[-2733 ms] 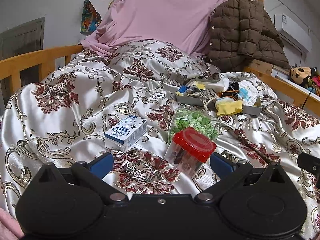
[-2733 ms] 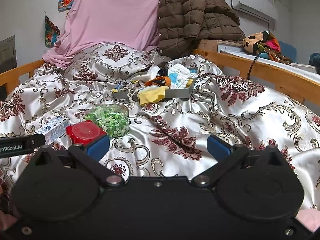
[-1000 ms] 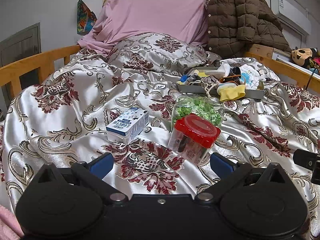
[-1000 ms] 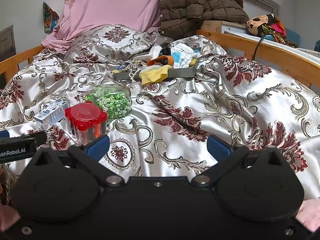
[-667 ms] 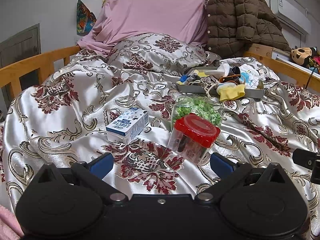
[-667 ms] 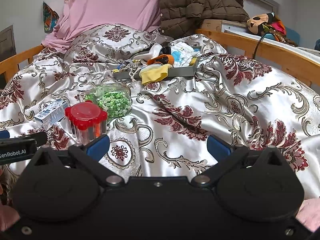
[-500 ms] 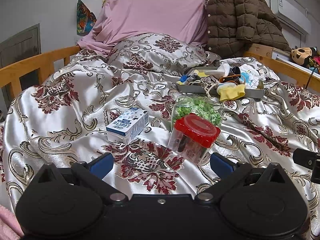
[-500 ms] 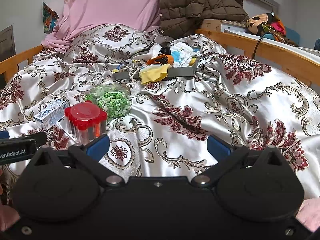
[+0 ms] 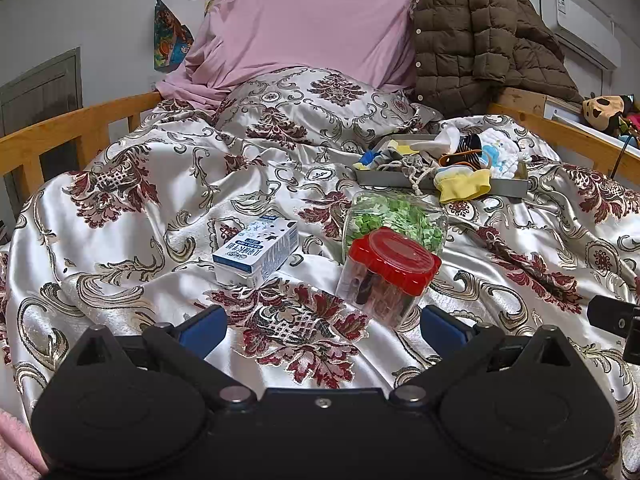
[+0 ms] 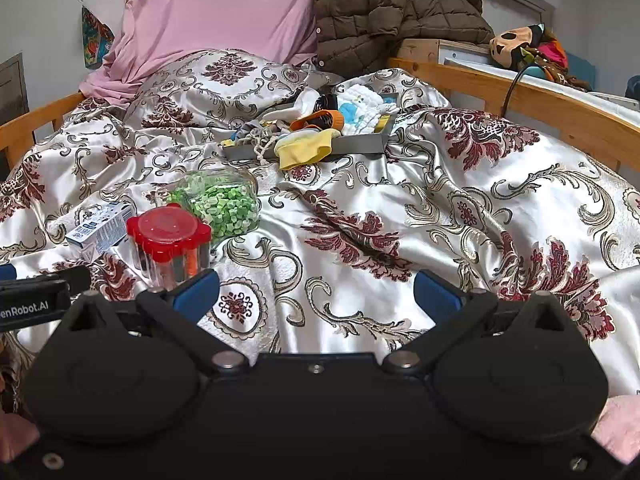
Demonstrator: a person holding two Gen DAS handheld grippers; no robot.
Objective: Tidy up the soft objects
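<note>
A grey tray (image 9: 384, 178) (image 10: 360, 145) lies far up the bed, heaped with soft things: a yellow cloth (image 9: 464, 185) (image 10: 304, 151) over its front rim, an orange-and-black piece (image 10: 320, 121), a white-and-blue cloth (image 10: 362, 110) and a knotted cord (image 9: 412, 168). My left gripper (image 9: 323, 326) is open, low over the quilt, just short of a red-lidded clear jar (image 9: 390, 276). My right gripper (image 10: 316, 290) is open too, over bare quilt, with the jar (image 10: 170, 240) by its left finger. Neither holds anything.
A jar of green bits (image 9: 396, 220) (image 10: 220, 202) lies on its side behind the red-lidded jar. A small milk carton (image 9: 256, 252) (image 10: 100, 230) lies to the left. Wooden rails (image 9: 60, 136) (image 10: 520, 100) edge the bed; a pillow (image 9: 320, 100), pink sheet and brown jacket (image 10: 392, 8) sit at the head.
Since 2.7 s ago both grippers shifted a little, so the jars and tray sit slightly differently in view. Over the last second nothing has visibly moved.
</note>
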